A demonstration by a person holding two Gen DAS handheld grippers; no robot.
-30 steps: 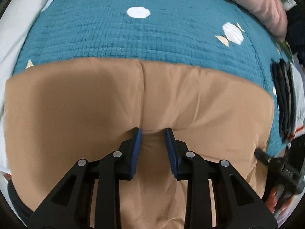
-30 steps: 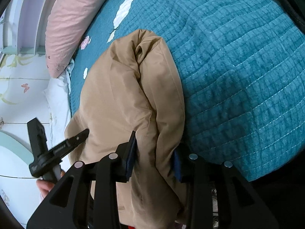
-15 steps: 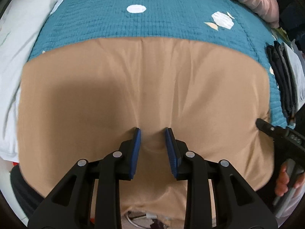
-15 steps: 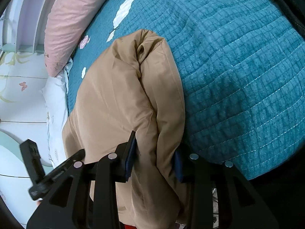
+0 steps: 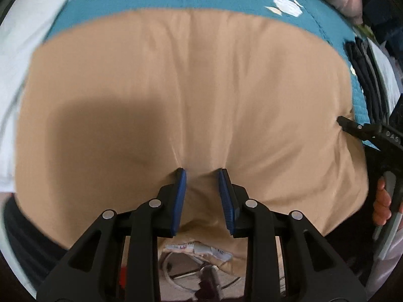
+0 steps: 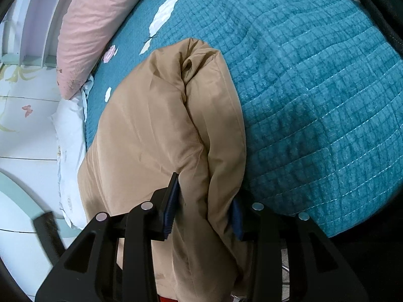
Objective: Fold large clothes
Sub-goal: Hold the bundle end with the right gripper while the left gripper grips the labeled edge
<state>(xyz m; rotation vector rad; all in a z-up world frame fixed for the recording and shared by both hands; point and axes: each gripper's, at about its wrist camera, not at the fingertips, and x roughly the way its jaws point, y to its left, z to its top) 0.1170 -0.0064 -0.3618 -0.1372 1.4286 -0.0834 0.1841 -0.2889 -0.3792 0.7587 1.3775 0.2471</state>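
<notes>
A large tan garment (image 5: 201, 88) lies across a teal quilt (image 5: 126, 2). My left gripper (image 5: 201, 176) points steeply down and is shut on a pinch of the tan cloth near its near edge, with creases fanning out from the pads. In the right wrist view the garment (image 6: 151, 130) bunches into a thick rolled fold, and my right gripper (image 6: 205, 193) is shut on that fold; its right finger is mostly hidden behind the cloth. The right gripper (image 5: 357, 128) also shows at the garment's right end in the left wrist view. The left gripper (image 6: 47, 231) is a blur at lower left.
A pink pillow (image 6: 88, 25) and white bedding (image 6: 70, 136) lie along the far side of the quilt (image 6: 314, 100). Dark folded clothes (image 5: 365, 75) sit at the right. A hand (image 5: 380, 201) holds the right gripper's handle. Floor with cables (image 5: 191, 271) shows below the garment.
The left gripper has drawn its pinch of cloth back toward the bed's near edge, so the tan cloth fills more of its view and floor shows beneath. The right gripper has stayed put.
</notes>
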